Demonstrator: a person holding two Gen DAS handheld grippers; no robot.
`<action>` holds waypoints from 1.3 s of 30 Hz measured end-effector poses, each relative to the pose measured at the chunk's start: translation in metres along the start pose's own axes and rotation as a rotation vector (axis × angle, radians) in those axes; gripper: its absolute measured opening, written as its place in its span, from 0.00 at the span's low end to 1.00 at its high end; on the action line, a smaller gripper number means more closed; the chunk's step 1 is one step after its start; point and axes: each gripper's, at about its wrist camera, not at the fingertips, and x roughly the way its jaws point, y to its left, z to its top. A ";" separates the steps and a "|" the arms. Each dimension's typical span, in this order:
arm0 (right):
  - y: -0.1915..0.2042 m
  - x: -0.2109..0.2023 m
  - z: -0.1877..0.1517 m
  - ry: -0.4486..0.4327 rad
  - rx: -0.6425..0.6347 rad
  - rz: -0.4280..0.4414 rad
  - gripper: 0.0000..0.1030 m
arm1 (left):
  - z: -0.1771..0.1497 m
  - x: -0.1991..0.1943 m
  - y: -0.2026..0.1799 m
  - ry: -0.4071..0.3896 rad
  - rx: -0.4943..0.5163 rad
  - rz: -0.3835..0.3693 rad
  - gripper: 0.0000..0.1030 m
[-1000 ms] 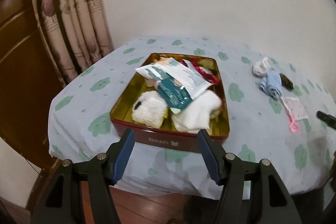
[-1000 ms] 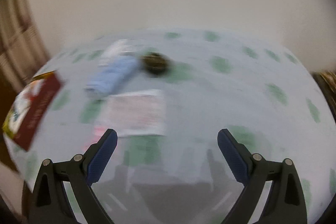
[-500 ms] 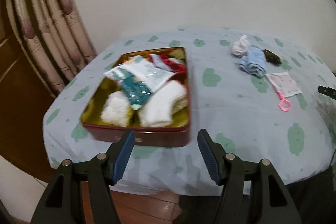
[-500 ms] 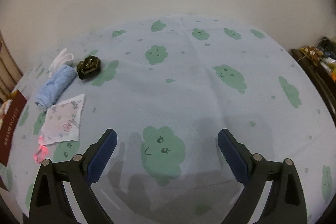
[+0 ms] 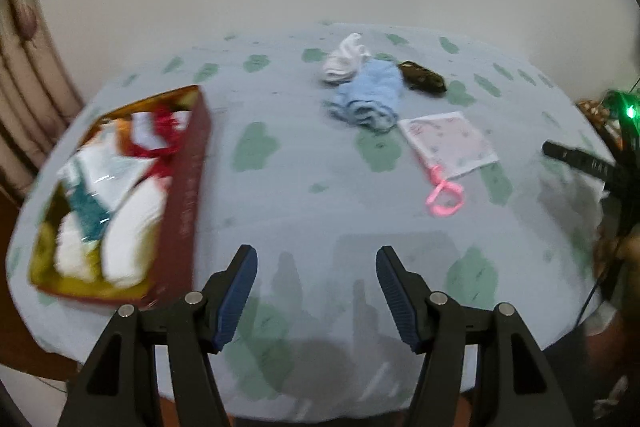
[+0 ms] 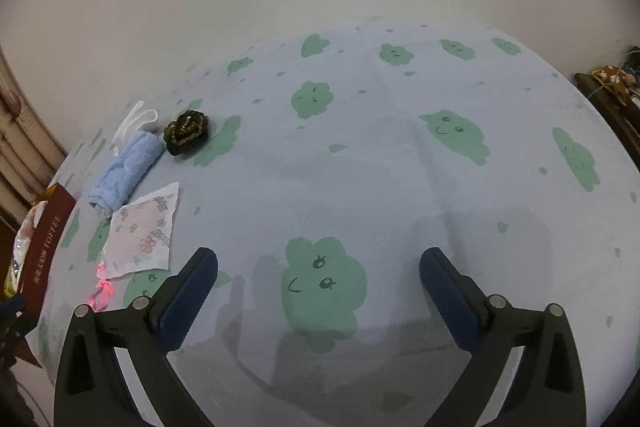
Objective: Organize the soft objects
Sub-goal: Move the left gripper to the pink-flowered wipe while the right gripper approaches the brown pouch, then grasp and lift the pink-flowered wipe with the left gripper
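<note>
A red tin box (image 5: 182, 195) (image 6: 44, 243) at the table's left holds white fluffy items, a teal packet and red fabric. On the tablecloth lie a rolled blue towel (image 5: 368, 95) (image 6: 124, 171), a white sock (image 5: 346, 61) (image 6: 134, 121), a dark scrunchie (image 5: 424, 77) (image 6: 187, 131) and a floral pouch (image 5: 450, 143) (image 6: 142, 231) with a pink loop (image 5: 444, 197). My left gripper (image 5: 316, 287) is open and empty over the table's front edge. My right gripper (image 6: 318, 291) is open and empty, to the right of the items.
A round table with a light blue cloth with green cloud prints (image 6: 360, 167) stands against a white wall. A curtain (image 5: 24, 75) hangs at the left. A dark cabinet with clutter (image 6: 612, 83) stands at the right.
My left gripper has swung right, from facing the tin box to facing the loose items. My right gripper has turned right and now holds steady over the cloth.
</note>
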 end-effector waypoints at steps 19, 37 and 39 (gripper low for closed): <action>-0.010 0.000 0.002 0.002 0.048 0.096 0.99 | 0.083 0.054 -0.123 0.028 0.699 -0.288 0.62; -0.015 0.001 0.005 0.002 0.073 0.133 1.00 | 0.128 0.136 -0.139 0.374 0.852 -0.461 0.63; -0.015 0.001 0.006 0.002 0.074 0.133 1.00 | 0.121 0.132 -0.142 0.372 0.893 -0.444 0.65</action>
